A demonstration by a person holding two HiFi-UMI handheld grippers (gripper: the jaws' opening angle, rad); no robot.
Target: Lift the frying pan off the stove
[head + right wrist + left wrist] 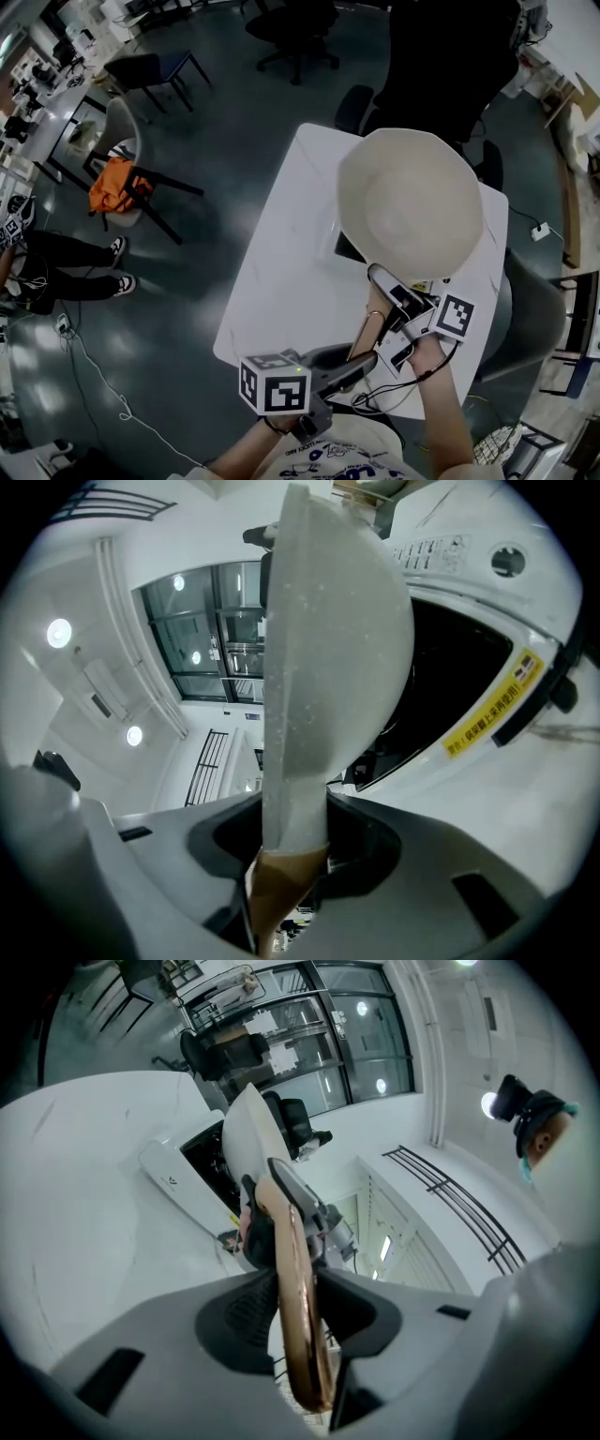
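A cream frying pan hangs above the white table, raised towards me, and hides most of the stove; only a dark corner of the stove shows. Its wooden handle runs back to me. My left gripper is shut on the wooden handle near its end. My right gripper is shut on the handle's cream neck, close to the bowl. In the right gripper view the pan stands apart from the stove's black glass. The left gripper view shows the pan edge-on over the stove.
The white table carries cables near its front edge. A chair with an orange bag and a seated person's legs are at the left. A grey chair stands right of the table; a dark office chair behind.
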